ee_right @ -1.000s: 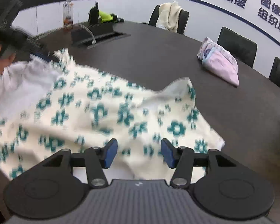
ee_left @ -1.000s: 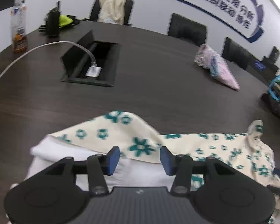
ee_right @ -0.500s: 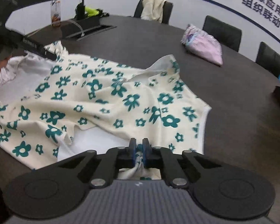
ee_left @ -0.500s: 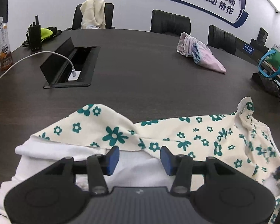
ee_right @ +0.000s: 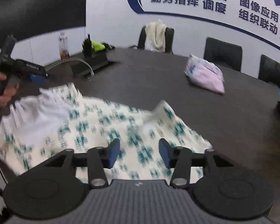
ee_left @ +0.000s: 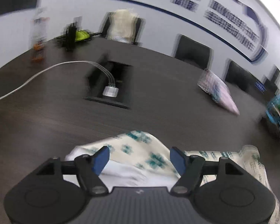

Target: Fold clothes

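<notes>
A cream garment with teal flowers (ee_right: 106,123) lies spread on the dark table (ee_right: 158,82), its white inside showing at the left. My right gripper (ee_right: 139,153) is open and empty just above the garment's near edge. My left gripper (ee_left: 140,158) is open and empty over the garment's folded-over corner (ee_left: 140,149). It also shows in the right wrist view (ee_right: 35,74), held in a hand at the garment's far left corner. Both views are blurred.
A pink and white bundle of clothes (ee_right: 205,74) lies at the far right. An open cable box (ee_left: 110,85) with a white cable (ee_left: 37,72) sits in the table. A bottle (ee_left: 38,37) and black gear stand far left. Chairs line the wall.
My right gripper was shut on the garment's near edge half a second ago and has opened and let it go. My left gripper has opened wider and shifted, and both views are now blurred.
</notes>
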